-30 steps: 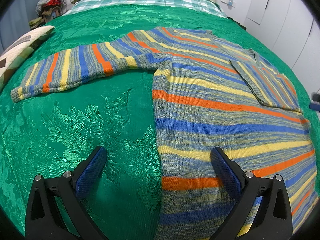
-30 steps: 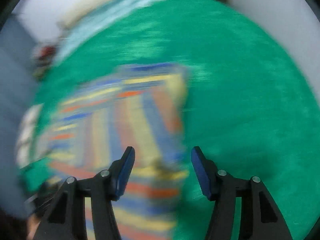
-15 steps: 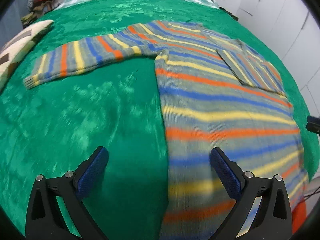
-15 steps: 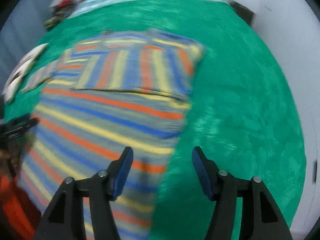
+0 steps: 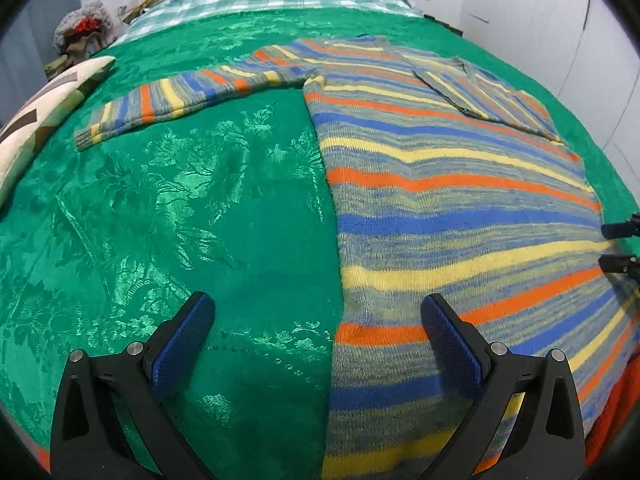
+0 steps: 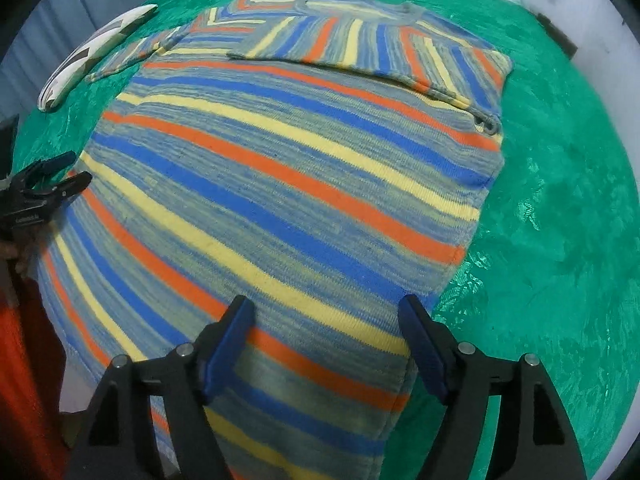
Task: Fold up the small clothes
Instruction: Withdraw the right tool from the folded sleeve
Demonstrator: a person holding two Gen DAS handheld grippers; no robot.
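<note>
On a green brocade bedspread (image 5: 168, 208) lies a striped knitted sweater (image 6: 280, 168), one sleeve folded; the left gripper (image 5: 316, 330) gapes, the right gripper (image 6: 326, 338) is opening emptily, so grasping the hem likely comes next.

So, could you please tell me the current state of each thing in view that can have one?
Sweater: flat on the bed, partly folded.
Right sleeve: folded across the chest.
Left sleeve: stretched out on the bedspread.
Left gripper: jaws open, empty.
Right gripper: jaws opening, nothing gripped.
</note>
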